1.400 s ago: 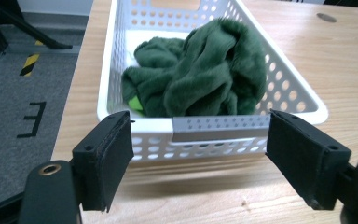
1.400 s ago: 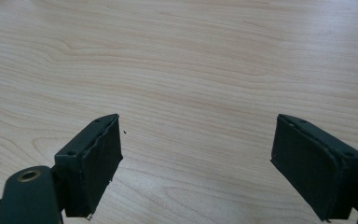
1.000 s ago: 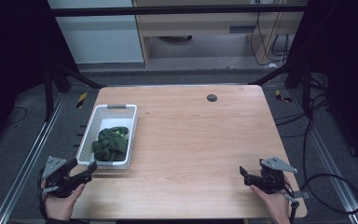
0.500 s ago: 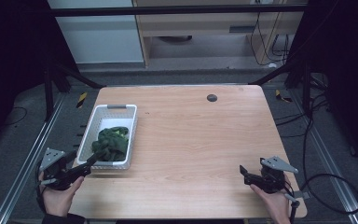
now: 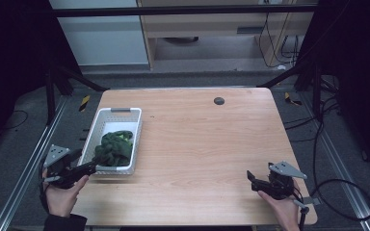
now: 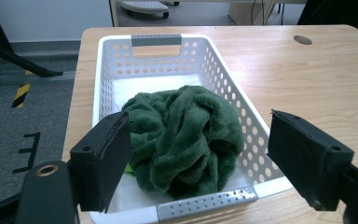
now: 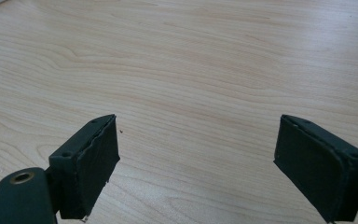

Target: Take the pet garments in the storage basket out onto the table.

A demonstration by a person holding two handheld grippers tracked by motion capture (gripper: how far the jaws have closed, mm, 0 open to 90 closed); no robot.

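A white perforated basket (image 5: 103, 122) (image 6: 220, 79) stands on the left part of the wooden table (image 5: 207, 144). A crumpled dark green cloth (image 5: 114, 147) (image 6: 186, 135) lies in its near half. My left gripper (image 5: 90, 167) (image 6: 200, 163) is open, held by a hand at the basket's near end, its jaws straddling the near rim with nothing between them. My right gripper (image 5: 251, 179) (image 7: 198, 168) is open and empty above bare wood near the table's front right edge.
A small dark round grommet (image 5: 218, 100) (image 6: 303, 39) sits near the far edge of the table. Metal frame rails (image 5: 38, 159) run along the floor to the left, and cables (image 5: 337, 187) lie on the floor to the right.
My left gripper has moved from the table's front left corner toward the basket's near end, rising a little. The right gripper has stayed in place.
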